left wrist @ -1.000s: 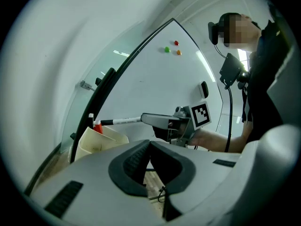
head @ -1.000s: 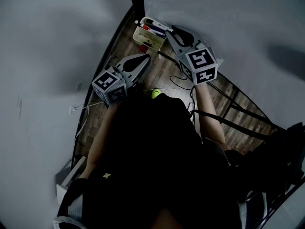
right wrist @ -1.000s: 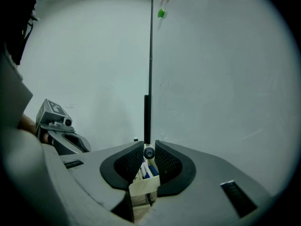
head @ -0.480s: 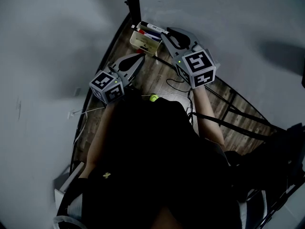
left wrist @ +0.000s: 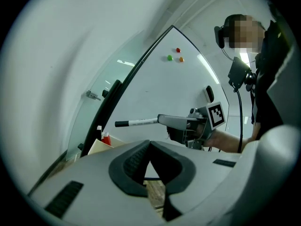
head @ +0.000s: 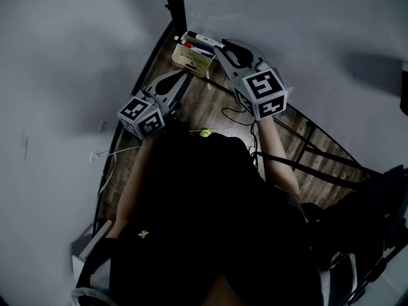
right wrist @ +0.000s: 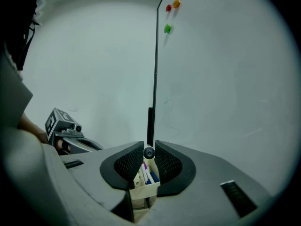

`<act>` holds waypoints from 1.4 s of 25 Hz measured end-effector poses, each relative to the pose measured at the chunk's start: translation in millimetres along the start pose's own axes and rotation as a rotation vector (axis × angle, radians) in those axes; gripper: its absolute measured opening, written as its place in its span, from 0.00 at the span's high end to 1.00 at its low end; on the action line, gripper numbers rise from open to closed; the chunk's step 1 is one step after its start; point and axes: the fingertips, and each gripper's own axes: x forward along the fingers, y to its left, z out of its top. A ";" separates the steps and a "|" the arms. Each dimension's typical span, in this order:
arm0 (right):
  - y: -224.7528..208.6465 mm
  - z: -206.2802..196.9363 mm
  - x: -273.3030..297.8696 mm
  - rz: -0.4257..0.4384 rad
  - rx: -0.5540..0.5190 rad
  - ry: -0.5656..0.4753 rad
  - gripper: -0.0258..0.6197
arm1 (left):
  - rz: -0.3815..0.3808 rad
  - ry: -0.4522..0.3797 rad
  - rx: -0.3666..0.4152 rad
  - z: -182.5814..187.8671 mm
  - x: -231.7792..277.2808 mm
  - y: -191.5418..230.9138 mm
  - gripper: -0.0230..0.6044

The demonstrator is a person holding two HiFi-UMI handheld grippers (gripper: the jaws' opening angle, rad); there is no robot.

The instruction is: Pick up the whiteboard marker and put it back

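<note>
Whiteboard (right wrist: 225, 79) behind; right tongs (right wrist: 149, 149) clamp the marker (left wrist: 138, 122) lying level, cap forward; left tongs (left wrist: 150, 145) closed, empty.

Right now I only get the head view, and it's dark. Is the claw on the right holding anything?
Observer: Yes. The right gripper view shows the right gripper shut on a marker, with the marker's round end showing between the jaws.
Visitor: And the other claw?
Observer: In its own view the left gripper has its jaw tips together, with nothing between them.
Visitor: Is there anything higher up that I can't see?
Observer: Yes. Up on the board there is a red magnet, a green magnet and an orange magnet.
</note>
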 end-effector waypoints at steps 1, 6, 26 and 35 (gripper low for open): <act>-0.3 -0.1 -0.1 -0.001 0.000 -0.001 0.84 | 0.001 -0.002 -0.002 0.2 -0.1 0.8 0.96; -0.1 0.8 -1.1 -0.006 0.000 -0.004 0.84 | -0.002 -0.014 -0.031 0.1 -2.6 3.6 0.96; 20.6 -1.0 -8.9 0.024 0.010 -0.013 0.84 | -0.004 -0.015 -0.055 -11.2 -13.1 -2.0 0.96; 33.4 -6.4 -0.5 0.048 0.008 0.016 0.84 | 0.009 -0.015 -0.060 -8.4 -23.9 2.7 0.96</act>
